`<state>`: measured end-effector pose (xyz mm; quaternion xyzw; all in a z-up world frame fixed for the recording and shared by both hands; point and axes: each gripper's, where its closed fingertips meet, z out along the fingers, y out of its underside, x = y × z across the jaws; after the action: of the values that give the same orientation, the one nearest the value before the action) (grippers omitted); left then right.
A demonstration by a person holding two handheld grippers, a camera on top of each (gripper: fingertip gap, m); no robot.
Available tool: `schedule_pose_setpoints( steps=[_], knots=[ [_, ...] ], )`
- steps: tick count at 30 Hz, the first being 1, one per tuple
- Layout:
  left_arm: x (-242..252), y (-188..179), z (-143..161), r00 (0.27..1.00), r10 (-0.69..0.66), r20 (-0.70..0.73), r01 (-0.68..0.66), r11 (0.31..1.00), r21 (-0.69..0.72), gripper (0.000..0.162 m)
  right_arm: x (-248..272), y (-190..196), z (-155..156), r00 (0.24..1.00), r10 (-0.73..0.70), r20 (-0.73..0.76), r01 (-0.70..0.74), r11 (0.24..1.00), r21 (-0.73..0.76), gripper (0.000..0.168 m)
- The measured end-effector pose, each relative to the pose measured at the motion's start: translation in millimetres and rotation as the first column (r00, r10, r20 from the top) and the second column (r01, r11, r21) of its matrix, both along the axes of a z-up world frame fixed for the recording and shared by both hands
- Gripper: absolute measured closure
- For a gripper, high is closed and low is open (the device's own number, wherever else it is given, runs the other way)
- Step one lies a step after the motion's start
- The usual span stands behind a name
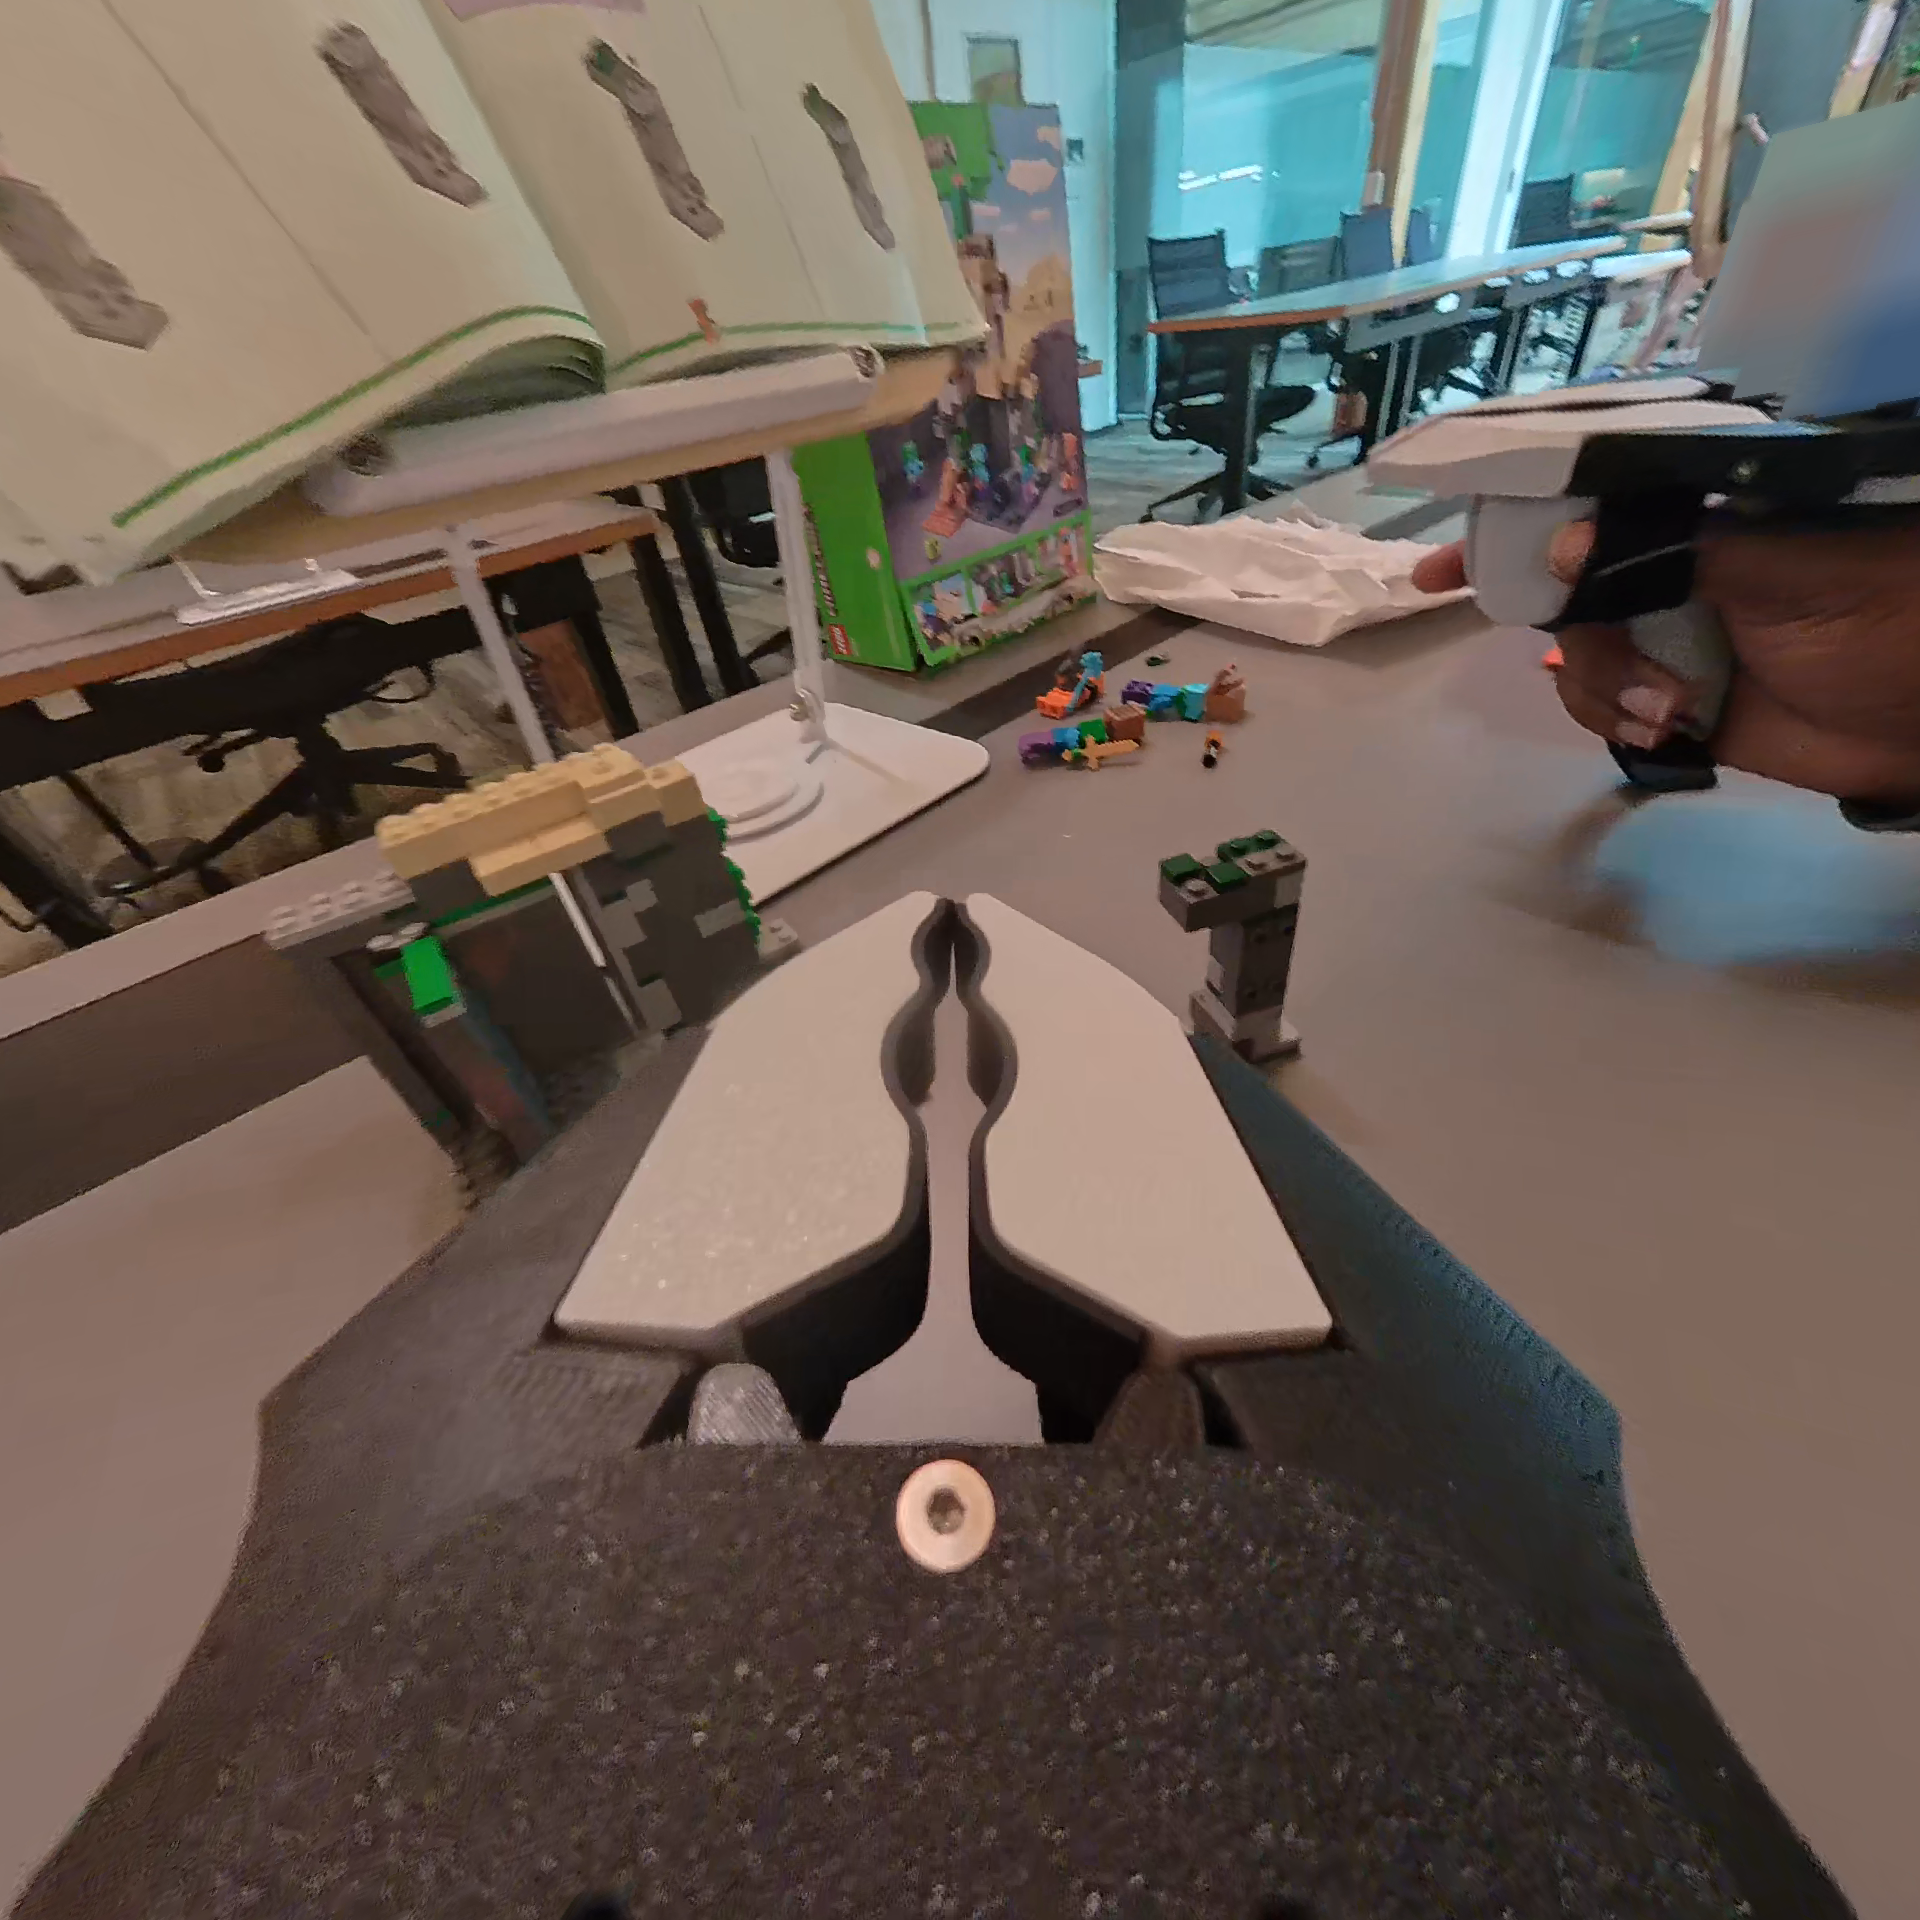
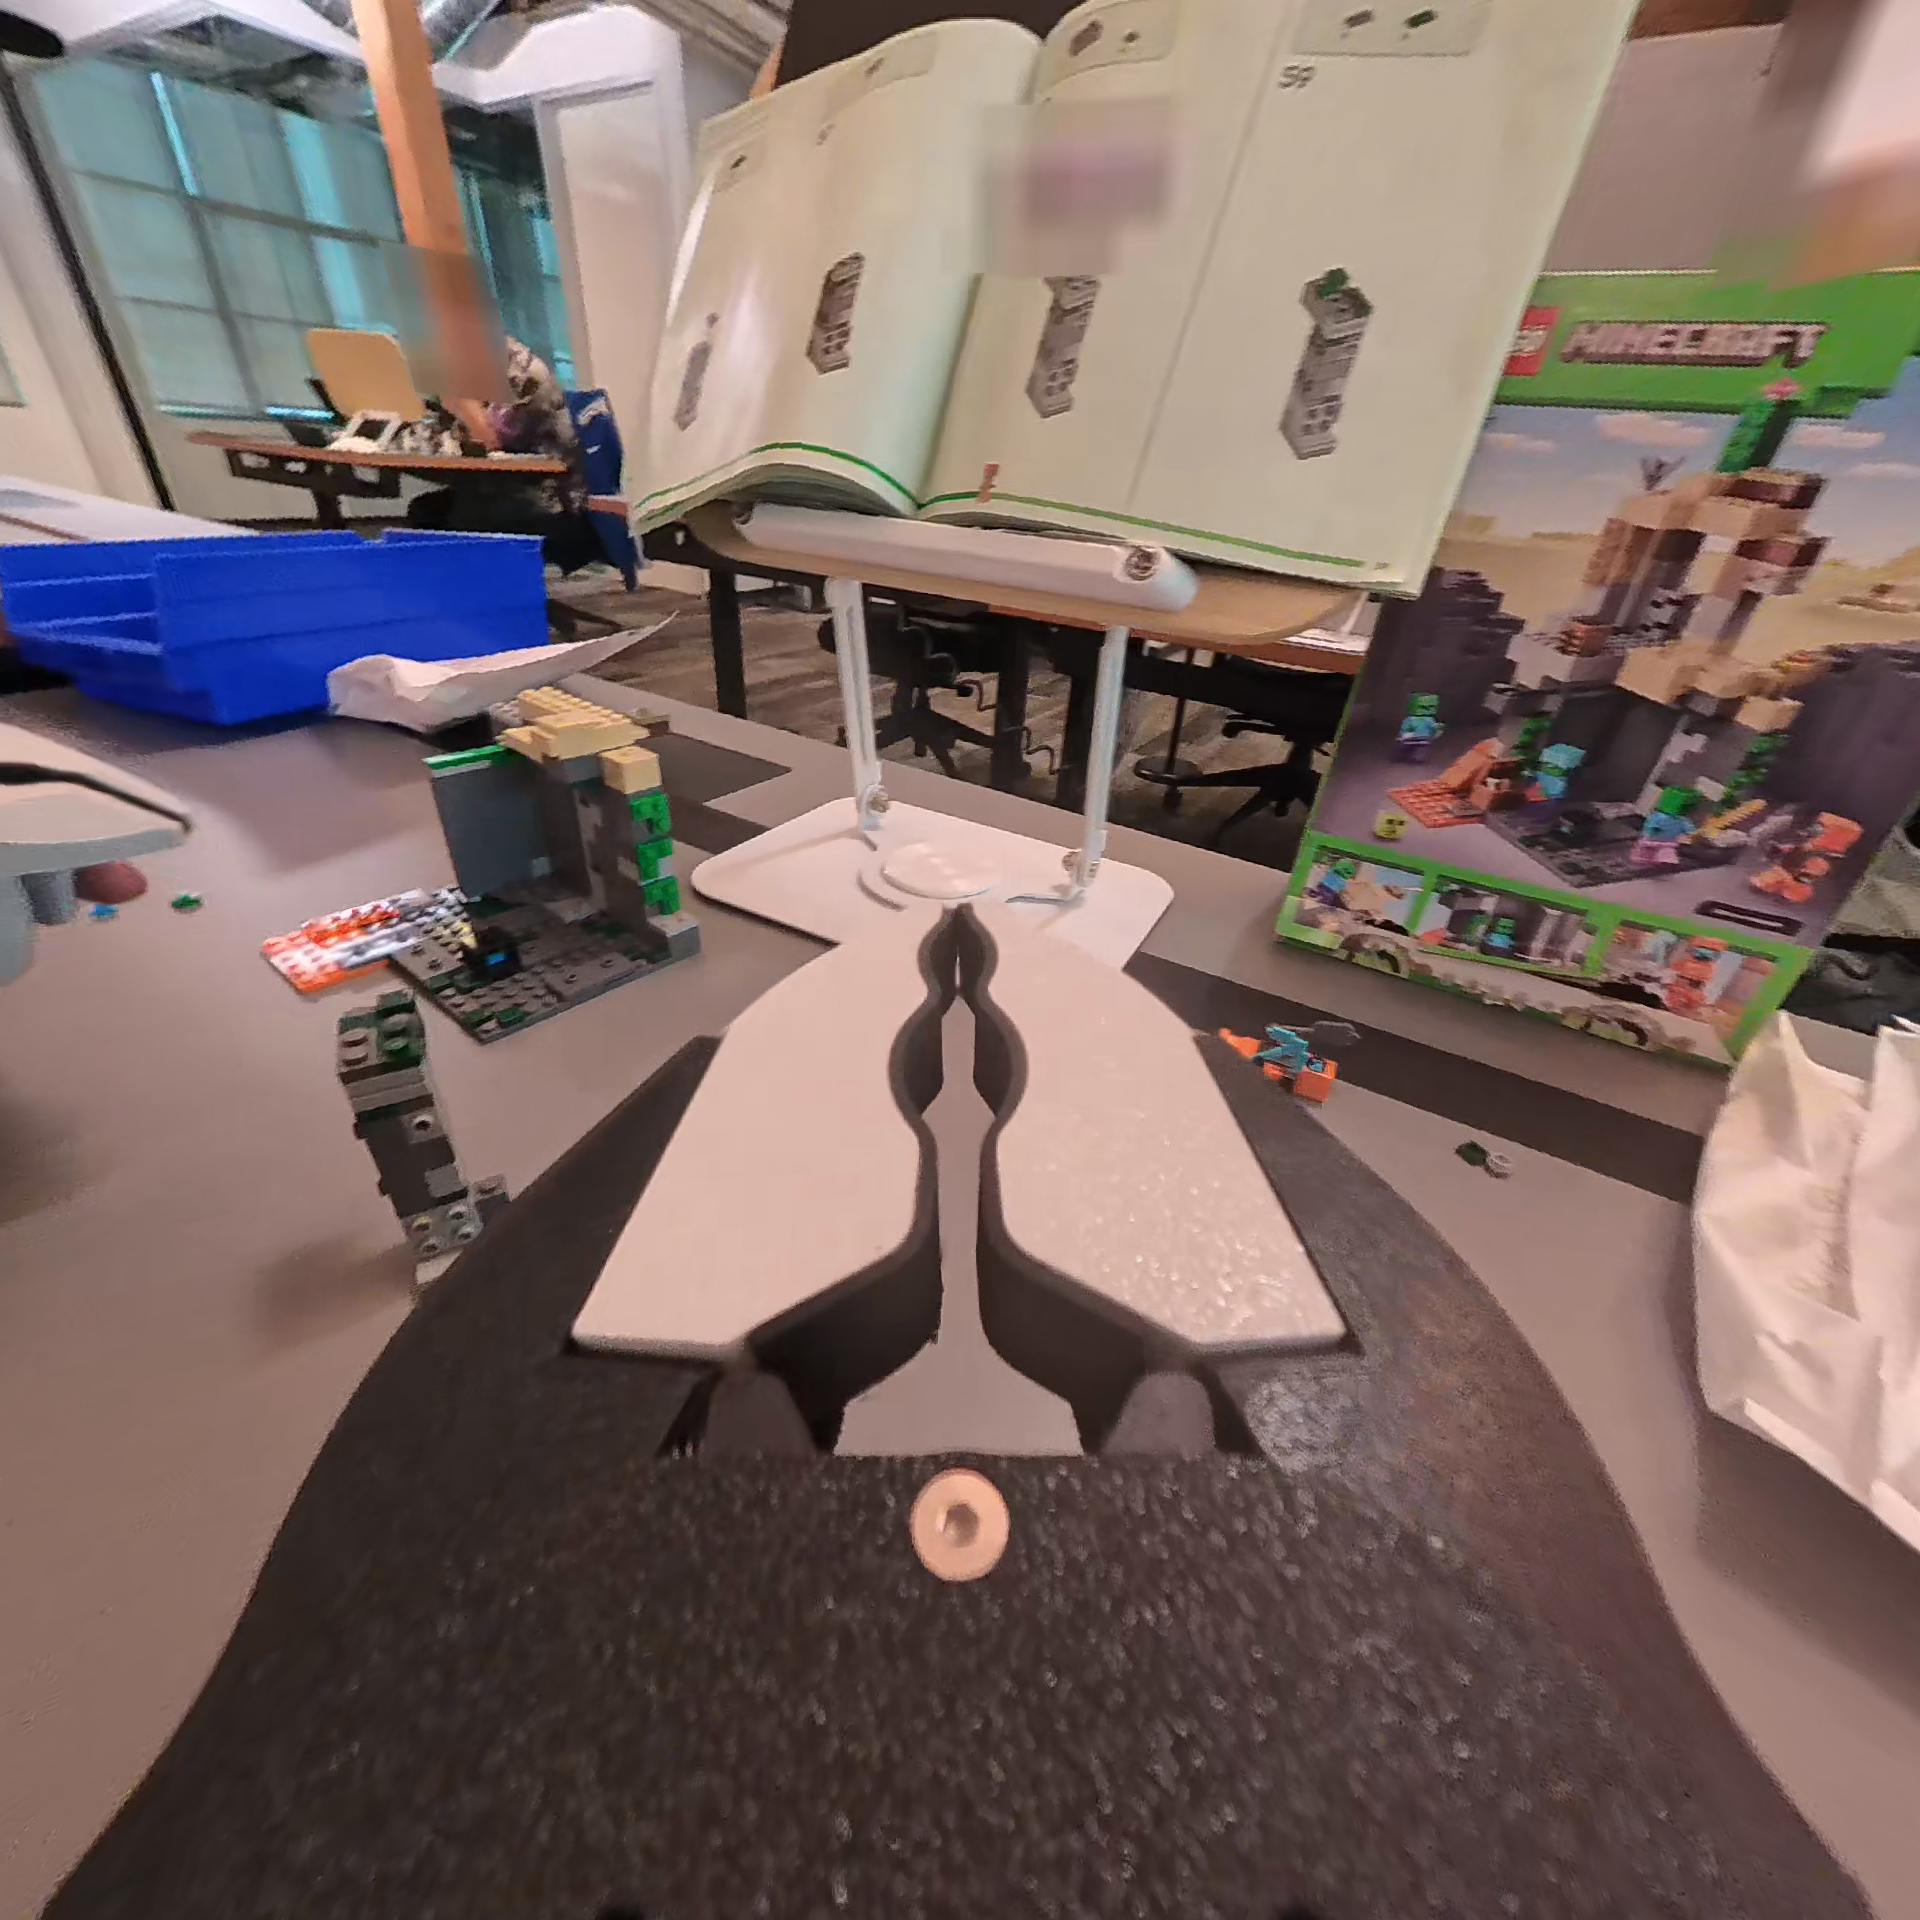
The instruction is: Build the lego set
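Left wrist view: the left tool (image 1: 952,914) is closed on nothing above the grey surface (image 1: 1455,1195); the small grey-green lego pillar (image 1: 1242,935) stands just right of its tips, the larger lego build (image 1: 561,914) to the left. Right wrist view: the right tool (image 2: 958,920) seems pinched closed and empty, though blurred; the pillar (image 2: 410,1122) stands to its left.

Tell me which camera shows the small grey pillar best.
The left wrist view: the pillar stands upright on the table, whole and fairly sharp, with its green-studded top clear. The right wrist view shows the same pillar near the left edge, leaning from lens distortion and slightly blurred.
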<state>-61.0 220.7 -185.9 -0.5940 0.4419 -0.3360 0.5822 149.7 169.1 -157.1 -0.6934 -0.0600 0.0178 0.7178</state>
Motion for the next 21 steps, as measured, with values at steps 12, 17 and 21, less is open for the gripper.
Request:
schedule_pose_setpoints(
  steps=[12,17,21],
  knots=[
    [-25.2,52.1,51.7,0.952,0.245,0.184,-0.253,0.967,0.022,0.162,33.4,15.5,39.9,0.990,-0.142,0.023,0.139,0.984,0.114,0.168],
    [-26.8,56.7,76.8,0.938,0.260,0.230,-0.274,0.961,0.033,0.162,59.9,65.8,74.5,0.976,-0.114,0.184,0.091,0.987,0.132,0.168],
    [-29.9,54.6,75.6,0.939,0.263,0.223,-0.278,0.960,0.040,0.162,84.4,114.5,82.1,0.907,-0.084,0.412,0.059,0.996,0.074,0.161]
  ],
)
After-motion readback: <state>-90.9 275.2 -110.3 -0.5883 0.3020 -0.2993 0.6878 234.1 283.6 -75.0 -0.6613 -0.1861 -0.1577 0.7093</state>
